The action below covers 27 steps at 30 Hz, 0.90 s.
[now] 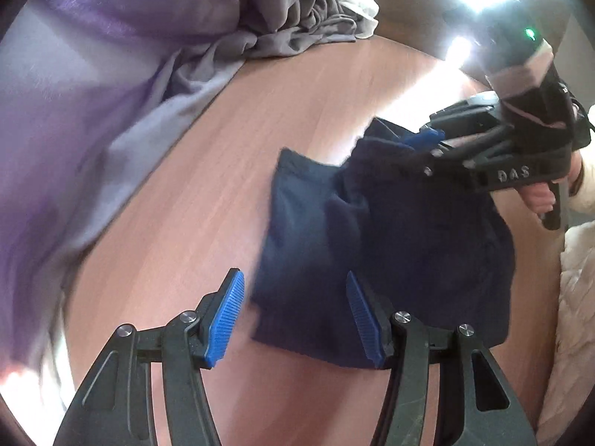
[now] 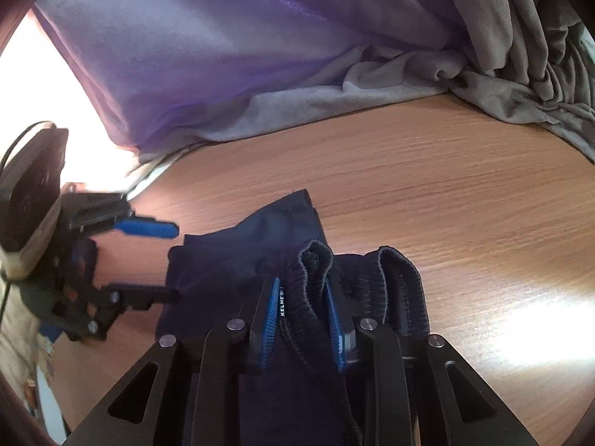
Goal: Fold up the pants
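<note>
pants (image 2: 238, 260): navy knit, already folded to a small thick stack, lying on the table near its front edge; the ribbed waistband (image 2: 401, 286) curls up in soft loops on the right side
right gripper (image 2: 302, 319): its blue ridged pads pinch a bunched fold of the waistband, a white "KELME" tag showing by the left pad
left gripper (image 1: 295, 319): spread wide and holding nothing, low above the near-left corner of the stack; whether the right pad touches the cloth cannot be told
step: a late fold, by my reading; the bundle looks compact with one waistband end raised
next move: likely carry the pinched end across and lay it flat, the left gripper pressing the stack so the layers do not slide
table (image 2: 446, 186): smooth wood-grain laminate, glare on the right
cloth (image 2: 297, 111): grey crumpled fabric at the far edge
curtain (image 2: 223, 37): purple, sheeny, behind it
</note>
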Each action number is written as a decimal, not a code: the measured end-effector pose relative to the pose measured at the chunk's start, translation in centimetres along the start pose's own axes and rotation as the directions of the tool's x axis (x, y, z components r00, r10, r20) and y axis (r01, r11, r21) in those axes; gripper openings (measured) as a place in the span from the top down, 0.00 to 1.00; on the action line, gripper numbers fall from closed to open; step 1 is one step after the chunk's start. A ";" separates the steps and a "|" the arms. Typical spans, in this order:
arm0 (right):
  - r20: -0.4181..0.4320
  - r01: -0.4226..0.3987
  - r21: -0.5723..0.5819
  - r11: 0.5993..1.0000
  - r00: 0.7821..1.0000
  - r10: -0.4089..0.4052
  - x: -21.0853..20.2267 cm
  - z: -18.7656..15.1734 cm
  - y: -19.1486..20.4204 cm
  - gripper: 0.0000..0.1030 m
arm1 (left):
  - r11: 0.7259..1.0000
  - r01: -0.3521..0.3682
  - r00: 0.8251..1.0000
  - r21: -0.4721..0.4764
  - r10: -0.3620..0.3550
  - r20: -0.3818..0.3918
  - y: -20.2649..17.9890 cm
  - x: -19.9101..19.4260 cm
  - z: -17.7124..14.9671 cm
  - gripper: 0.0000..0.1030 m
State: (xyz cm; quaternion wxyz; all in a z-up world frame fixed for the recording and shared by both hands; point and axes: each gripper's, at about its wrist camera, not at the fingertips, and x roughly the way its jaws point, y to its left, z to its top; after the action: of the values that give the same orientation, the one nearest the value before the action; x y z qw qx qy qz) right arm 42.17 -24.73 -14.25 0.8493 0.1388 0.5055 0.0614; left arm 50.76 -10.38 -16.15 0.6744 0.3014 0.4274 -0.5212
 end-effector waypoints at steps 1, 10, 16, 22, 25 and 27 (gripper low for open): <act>-0.002 0.001 0.005 1.000 1.000 -0.001 0.0 0.0 -0.1 0.74 | 1.000 0.029 1.000 0.004 -0.029 -0.001 0.3 0.1 0.3 0.46; -0.012 0.019 0.019 1.000 1.000 -0.019 0.5 0.1 -0.1 0.74 | 0.975 0.222 0.971 -0.033 -0.224 -0.087 2.0 2.4 1.2 0.73; 0.001 0.012 0.011 1.000 1.000 -0.012 0.3 -0.2 0.1 0.79 | 0.972 0.234 0.965 -0.025 -0.236 -0.115 1.4 2.1 1.9 0.90; 0.105 0.001 -0.027 1.000 0.994 0.001 -2.7 -0.3 0.8 0.85 | 0.980 0.195 0.980 0.032 -0.194 -0.048 -1.8 -2.1 2.2 0.91; 0.162 0.009 -0.061 0.998 0.987 0.002 -4.4 -0.3 1.5 0.85 | 0.989 0.135 0.987 0.056 -0.129 -0.098 -2.8 -2.1 1.6 0.91; 0.192 0.029 -0.072 0.997 0.981 -0.015 -5.1 -0.3 1.8 0.85 | 0.993 0.106 0.987 0.044 -0.100 -0.128 -2.4 -1.6 0.9 0.91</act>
State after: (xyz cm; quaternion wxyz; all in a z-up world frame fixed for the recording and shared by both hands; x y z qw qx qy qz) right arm 39.48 -24.25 -9.59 0.8993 0.1067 0.4202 0.0574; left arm 48.57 -11.07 -14.23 0.6107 0.3280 0.4705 -0.5459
